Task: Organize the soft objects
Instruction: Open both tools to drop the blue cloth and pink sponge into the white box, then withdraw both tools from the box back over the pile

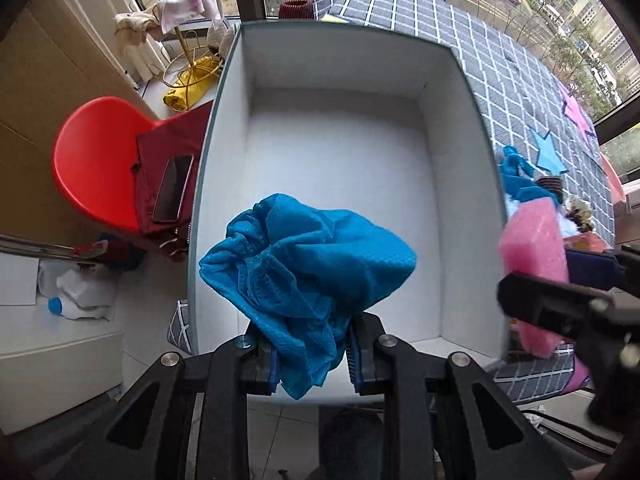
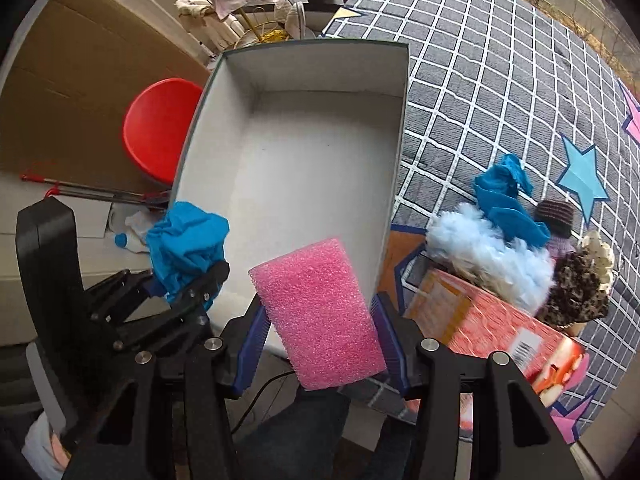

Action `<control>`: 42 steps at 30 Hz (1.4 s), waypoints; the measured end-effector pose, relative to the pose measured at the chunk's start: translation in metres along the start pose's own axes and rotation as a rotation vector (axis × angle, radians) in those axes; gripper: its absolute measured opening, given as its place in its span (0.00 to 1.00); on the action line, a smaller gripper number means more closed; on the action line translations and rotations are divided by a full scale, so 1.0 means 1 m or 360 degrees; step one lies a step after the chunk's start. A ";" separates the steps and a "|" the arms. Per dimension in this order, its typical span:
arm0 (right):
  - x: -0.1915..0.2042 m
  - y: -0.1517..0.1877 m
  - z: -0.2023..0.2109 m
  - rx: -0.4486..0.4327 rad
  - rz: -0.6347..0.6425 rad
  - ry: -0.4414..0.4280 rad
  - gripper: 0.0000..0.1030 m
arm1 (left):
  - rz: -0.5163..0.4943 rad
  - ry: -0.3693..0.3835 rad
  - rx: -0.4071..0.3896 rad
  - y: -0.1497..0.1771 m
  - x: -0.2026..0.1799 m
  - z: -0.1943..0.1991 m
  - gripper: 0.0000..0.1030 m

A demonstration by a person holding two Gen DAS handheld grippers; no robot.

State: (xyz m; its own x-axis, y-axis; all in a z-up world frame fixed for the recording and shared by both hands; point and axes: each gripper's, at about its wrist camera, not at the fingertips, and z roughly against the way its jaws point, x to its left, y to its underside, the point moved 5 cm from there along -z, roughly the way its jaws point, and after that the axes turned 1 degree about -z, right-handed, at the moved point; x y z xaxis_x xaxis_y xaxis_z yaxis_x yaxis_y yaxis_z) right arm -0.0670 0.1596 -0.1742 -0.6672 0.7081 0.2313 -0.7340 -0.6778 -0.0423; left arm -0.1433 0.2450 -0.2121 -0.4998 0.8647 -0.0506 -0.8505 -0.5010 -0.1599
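Note:
A white open box [image 1: 332, 76] [image 2: 224, 92] with nothing in it stands on the grey checked cloth. My left gripper [image 1: 312, 354] [image 2: 186, 286] is shut on a crumpled blue cloth [image 1: 308, 264] [image 2: 188, 240] that hangs above the near part of the box. A pink foam block [image 2: 320, 320] [image 1: 534, 240] sits between the blue pads of my right gripper [image 2: 320, 354], which is shut on it over the near right corner of the box. In the left wrist view the right gripper's black body shows at the right edge.
Right of the box lie more soft things: blue cloth [image 2: 506, 196], pale blue fluff [image 2: 492, 256], a speckled plush [image 2: 580, 288] and a red carton [image 2: 496, 328]. Left of the table stands a red chair [image 1: 96, 160] with a dark red garment and a phone [image 1: 174, 188]. Paper stars [image 2: 584, 180] lie on the cloth.

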 end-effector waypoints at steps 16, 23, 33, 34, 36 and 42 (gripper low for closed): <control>0.011 0.017 -0.069 0.0262 0.0014 -0.0095 0.52 | -0.0097 -0.0016 0.0186 0.028 -0.002 -0.041 0.27; 0.021 0.026 -0.074 0.0361 0.0029 -0.0153 0.51 | -0.0123 -0.0008 0.0196 0.034 -0.003 -0.039 0.27; 0.020 0.022 -0.064 0.0352 0.0050 -0.0151 0.52 | -0.0117 -0.0020 0.0126 0.021 -0.003 -0.031 0.29; 0.021 0.019 -0.061 0.0336 0.0066 -0.0141 0.52 | -0.0118 -0.0024 0.0108 0.023 -0.004 -0.027 0.33; 0.023 0.017 -0.050 0.0299 0.0094 -0.0114 0.58 | -0.0113 -0.0010 0.0086 0.019 -0.004 -0.022 0.38; 0.015 0.002 -0.015 0.0145 0.0136 0.0015 0.89 | -0.0030 0.0208 0.0109 0.004 0.001 -0.014 1.00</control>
State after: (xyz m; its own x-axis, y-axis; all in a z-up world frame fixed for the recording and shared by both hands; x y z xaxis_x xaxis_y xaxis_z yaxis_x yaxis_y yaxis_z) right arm -0.0801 0.1720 -0.1854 -0.7285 0.6484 0.2212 -0.6600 -0.7507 0.0270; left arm -0.1447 0.2448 -0.2268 -0.4618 0.8692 -0.1770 -0.8710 -0.4820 -0.0946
